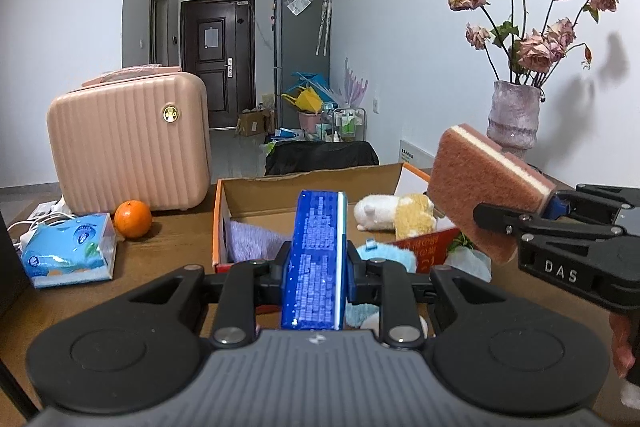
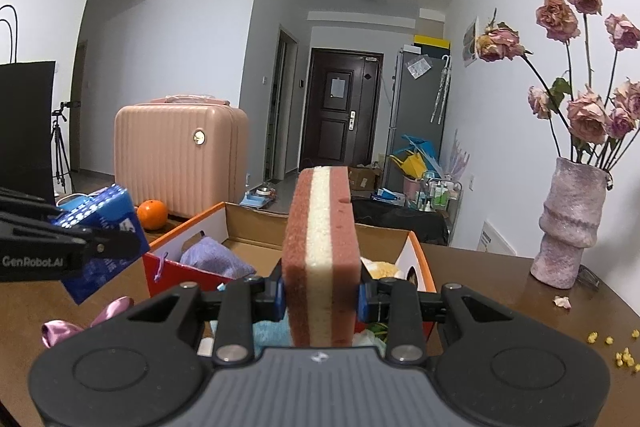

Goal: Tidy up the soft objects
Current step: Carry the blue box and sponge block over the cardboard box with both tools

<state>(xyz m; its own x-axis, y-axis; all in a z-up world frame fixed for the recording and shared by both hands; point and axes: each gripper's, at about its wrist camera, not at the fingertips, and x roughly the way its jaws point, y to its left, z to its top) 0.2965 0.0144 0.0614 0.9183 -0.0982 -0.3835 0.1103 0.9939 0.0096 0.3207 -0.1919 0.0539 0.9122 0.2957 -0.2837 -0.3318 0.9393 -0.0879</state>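
Currently a blue tissue pack [image 1: 316,259] is clamped on edge in the left gripper [image 1: 316,267], its long axis pointing forward over the open cardboard box [image 1: 312,187] on the bench [image 1: 168,239]. Likewise a pink sponge [image 2: 322,255] is pinched edge-up in the jaws of the right gripper [image 2: 322,297], lengthwise toward the box. Open room is seen inside between the purple cloth [image 2: 216,259] and plush toy [image 1: 396,213].
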